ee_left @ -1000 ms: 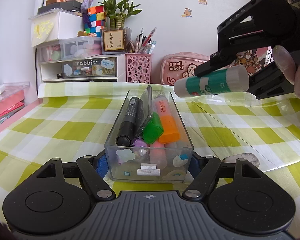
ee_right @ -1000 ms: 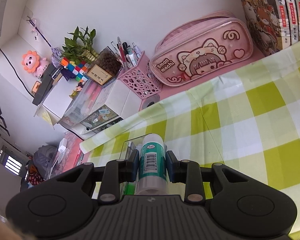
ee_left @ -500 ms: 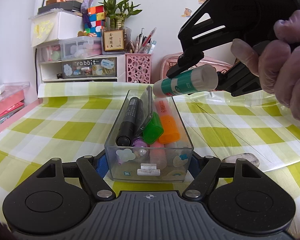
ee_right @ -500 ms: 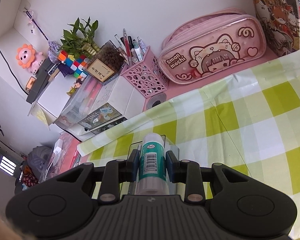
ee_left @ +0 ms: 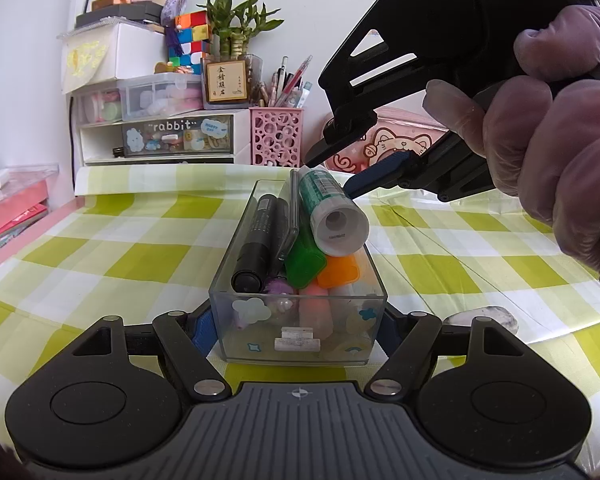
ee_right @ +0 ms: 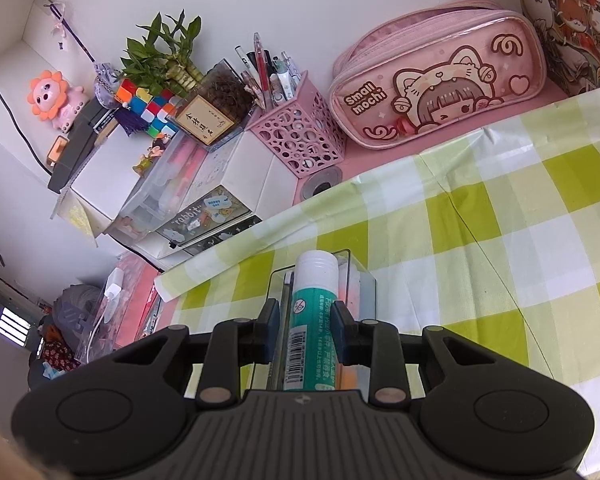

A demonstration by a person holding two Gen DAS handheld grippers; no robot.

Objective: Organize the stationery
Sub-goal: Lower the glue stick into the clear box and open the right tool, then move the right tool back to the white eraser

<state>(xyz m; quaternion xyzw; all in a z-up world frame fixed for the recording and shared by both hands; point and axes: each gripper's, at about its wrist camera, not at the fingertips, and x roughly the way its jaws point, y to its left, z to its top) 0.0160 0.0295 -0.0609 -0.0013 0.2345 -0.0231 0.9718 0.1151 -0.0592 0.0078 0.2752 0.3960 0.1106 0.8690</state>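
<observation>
The left hand-held gripper (ee_left: 296, 320) squeezes the near end of the clear box (ee_left: 300, 332) and holds it on the checked worktop (ee_left: 100, 256). The right hand-held gripper (ee_right: 303, 330) grips a glue stick (ee_right: 312, 320), tilted over the box's right side, above the orange and green markers (ee_left: 320, 264). This looks like the putting-in step. Next, I think, the stick needs lowering until it rests inside, then the jaws can let go.

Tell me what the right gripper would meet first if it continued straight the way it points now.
Probably the clear plastic organizer box: the right gripper, shut on the green-and-white glue stick, points down toward its right compartment, so the stick would likely touch the orange highlighter first; depth is unclear.
</observation>
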